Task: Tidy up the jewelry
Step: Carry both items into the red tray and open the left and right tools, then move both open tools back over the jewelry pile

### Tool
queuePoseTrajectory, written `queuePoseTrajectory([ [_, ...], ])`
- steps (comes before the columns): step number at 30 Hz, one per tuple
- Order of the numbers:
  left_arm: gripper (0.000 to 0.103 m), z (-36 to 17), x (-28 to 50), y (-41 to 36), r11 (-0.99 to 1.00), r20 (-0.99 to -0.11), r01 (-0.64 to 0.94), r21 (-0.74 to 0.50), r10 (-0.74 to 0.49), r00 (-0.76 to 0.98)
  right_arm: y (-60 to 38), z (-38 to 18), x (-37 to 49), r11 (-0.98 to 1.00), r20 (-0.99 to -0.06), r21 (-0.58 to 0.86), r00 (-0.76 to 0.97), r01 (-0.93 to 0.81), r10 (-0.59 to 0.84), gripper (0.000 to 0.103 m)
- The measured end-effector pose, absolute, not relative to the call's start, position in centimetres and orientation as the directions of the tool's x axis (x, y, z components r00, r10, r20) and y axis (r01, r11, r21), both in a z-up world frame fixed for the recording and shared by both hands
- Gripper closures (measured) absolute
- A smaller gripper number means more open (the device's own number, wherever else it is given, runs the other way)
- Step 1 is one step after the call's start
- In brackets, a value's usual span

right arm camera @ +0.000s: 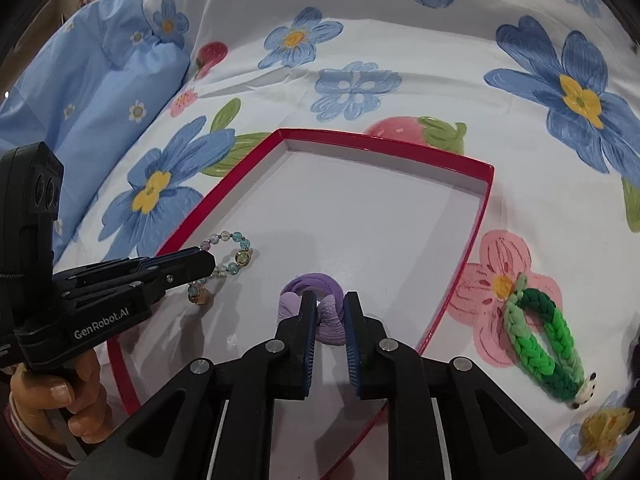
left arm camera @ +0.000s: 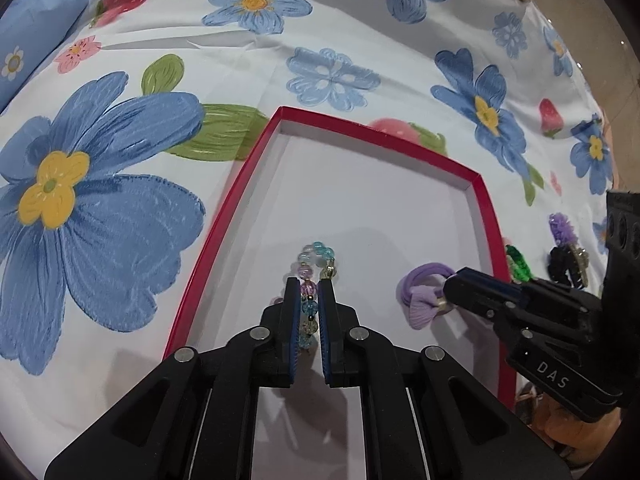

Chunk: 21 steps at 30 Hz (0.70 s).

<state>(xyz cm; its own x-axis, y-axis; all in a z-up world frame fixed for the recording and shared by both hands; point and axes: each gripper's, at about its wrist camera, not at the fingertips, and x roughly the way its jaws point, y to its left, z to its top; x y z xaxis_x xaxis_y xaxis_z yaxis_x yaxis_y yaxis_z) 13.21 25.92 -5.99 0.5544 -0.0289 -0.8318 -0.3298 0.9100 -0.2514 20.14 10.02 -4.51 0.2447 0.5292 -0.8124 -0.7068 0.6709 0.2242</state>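
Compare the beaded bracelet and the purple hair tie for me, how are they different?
The beaded bracelet is a string of small clear multicoloured beads; the purple hair tie is soft fabric with a bow. The left gripper pinches the bracelet, the right gripper the tie. Both are inside the red box.

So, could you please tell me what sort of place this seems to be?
Probably a bedroom: the red tray sits on a flower-printed bedsheet, with a blue pillow beside it.

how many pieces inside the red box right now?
2. Beaded bracelet at the box's left side in the left claw; purple bow hair tie near the right edge in the right claw. Others lie outside.
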Motion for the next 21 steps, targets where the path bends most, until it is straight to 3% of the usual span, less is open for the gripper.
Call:
queuePoseTrajectory([
  [5,0.092,-6.0,13.3,25.8,0.913,-0.838,-0.336,-0.232,-0.012,0.546,10.2,-4.5,20.2,0.668,-0.815,0.217,0.245,-0.711,0.526,0.085],
  [9,0.075,-5.5,12.9,25.8,0.912,-0.837,-0.346,-0.22,0.006,0.547,9.9,-4.0,20.1,0.668,-0.805,0.234,0.244,-0.706,0.54,0.076],
  [11,0.071,-5.1,12.7,25.7,0.913,-0.835,-0.351,-0.21,0.019,0.55,9.7,-3.6,20.0,0.668,-0.797,0.242,0.248,-0.704,0.551,0.069],
  [14,0.062,-4.4,12.2,25.6,0.909,-0.831,-0.361,-0.21,0.029,0.556,8.9,-2.6,19.8,0.669,-0.779,0.255,0.262,-0.698,0.57,0.067],
  [21,0.057,-1.9,11.0,23.5,0.913,-0.8,-0.333,-0.234,0.013,0.599,4.1,0.1,18.8,0.689,-0.72,0.301,0.317,-0.659,0.617,0.06],
])
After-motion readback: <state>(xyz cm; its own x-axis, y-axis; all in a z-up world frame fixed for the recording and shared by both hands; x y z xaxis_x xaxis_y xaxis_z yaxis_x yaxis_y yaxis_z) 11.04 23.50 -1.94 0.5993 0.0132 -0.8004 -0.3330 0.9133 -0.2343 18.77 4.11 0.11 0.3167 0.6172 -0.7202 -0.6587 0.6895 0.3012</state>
